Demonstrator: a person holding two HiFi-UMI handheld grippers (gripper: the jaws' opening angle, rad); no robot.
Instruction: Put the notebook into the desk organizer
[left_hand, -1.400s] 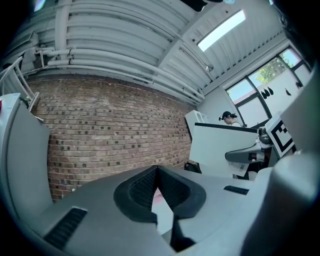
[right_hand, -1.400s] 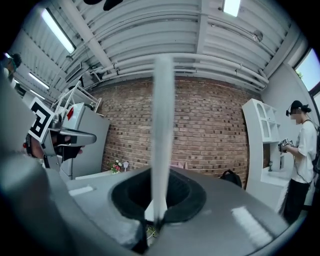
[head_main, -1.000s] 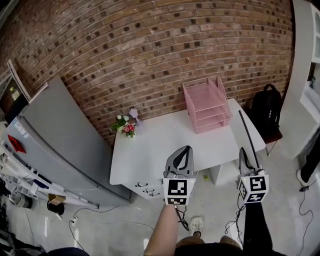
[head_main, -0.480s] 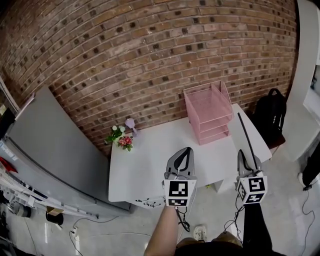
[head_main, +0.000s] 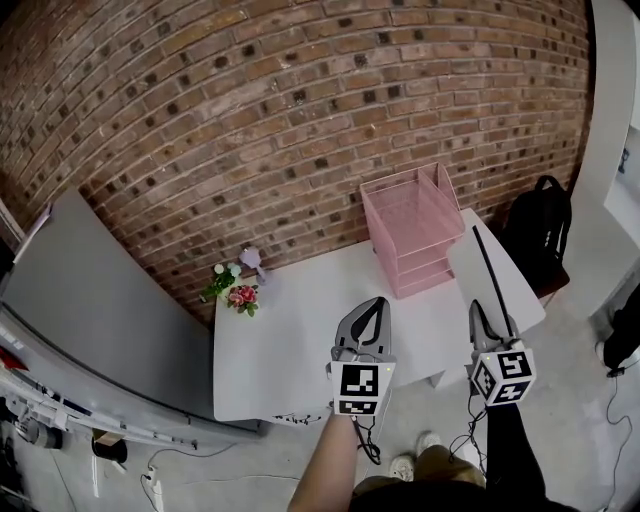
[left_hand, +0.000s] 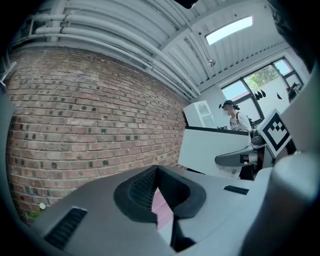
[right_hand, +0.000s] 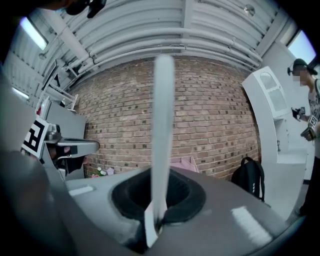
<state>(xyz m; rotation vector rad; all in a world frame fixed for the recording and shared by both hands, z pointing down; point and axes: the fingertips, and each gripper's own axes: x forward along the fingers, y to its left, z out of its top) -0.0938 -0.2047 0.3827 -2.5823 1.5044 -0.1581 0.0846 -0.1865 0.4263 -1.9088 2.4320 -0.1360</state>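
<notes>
White desk (head_main: 285, 345) w/ pink desk organizer (head_main: 410, 230) at its back-right corner. Notebook (right_hand: 162, 125) upright, edge-on, pinched tight in R hand-held gripper (head_main: 490, 320), near desk's right end, apart from organizer. L hand-held gripper (head_main: 362, 315) closed, empty.

Right tool (head_main: 481, 312) grips notebook (head_main: 485, 265) (edge-on) beside pink organizer (head_main: 412, 225) on white desk (head_main: 290, 330).

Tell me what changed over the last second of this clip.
The person seems to have moved nearer: the desk and pink desk organizer now sit lower and closer under both grippers. Nothing was taken hold of or let go. The right gripper stays shut on the notebook, held edge-on; the left gripper stays shut and empty. The flowers have not moved.
</notes>
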